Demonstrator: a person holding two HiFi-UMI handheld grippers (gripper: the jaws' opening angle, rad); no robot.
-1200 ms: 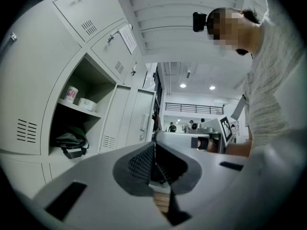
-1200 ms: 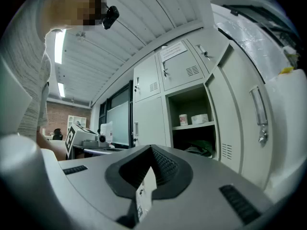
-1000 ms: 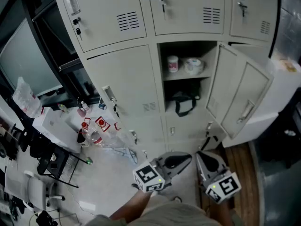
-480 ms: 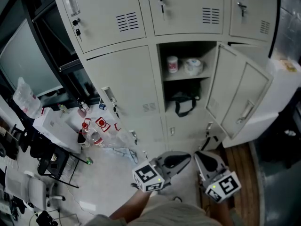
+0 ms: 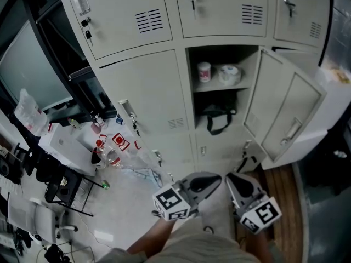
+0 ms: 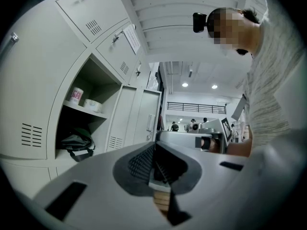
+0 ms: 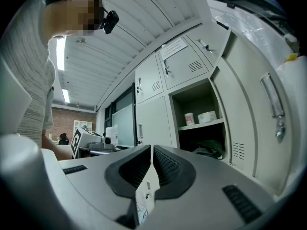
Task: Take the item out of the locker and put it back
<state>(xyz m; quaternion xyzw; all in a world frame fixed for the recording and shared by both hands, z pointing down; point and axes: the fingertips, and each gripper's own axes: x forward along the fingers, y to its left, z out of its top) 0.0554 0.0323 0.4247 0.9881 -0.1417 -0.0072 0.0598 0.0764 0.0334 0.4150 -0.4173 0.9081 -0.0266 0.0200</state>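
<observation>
While both tools are pressed together and empty, nothing can be gripped, so the first risk is judged to be a reach begun with jaws unspread, which would push a thing back instead of taking it. The open locker [image 5: 222,56] is seen at 12 o'clock from the tools and well apart from them. On its upper shelf a cup [image 5: 204,72] and a white roll [image 5: 229,74] stand just beside each other, and in the lower part a black bag [image 5: 218,117] lies with its strap hanging forward. Which of these is the task's item cannot be told; all are inside, and none has been taken out yet. If the cup is chosen, the roll could be nudged off the shelf by the outer jaw, because the two stand so close. If the bag is chosen, its loose strap could be caught on the shelf edge. The door [image 5: 290,114], swung out at 2 o'clock, could be struck by the right arm on the way in and knocked partly shut. The left tool [image 5: 215,178] and right tool [image 5: 231,178] are held low, close to the body, at 6 o'clock in the head view. Their tips are turned inward and up toward the locker, near each other but not touching, with the marker cubes outward. A bare left forearm is seen behind its tool.
</observation>
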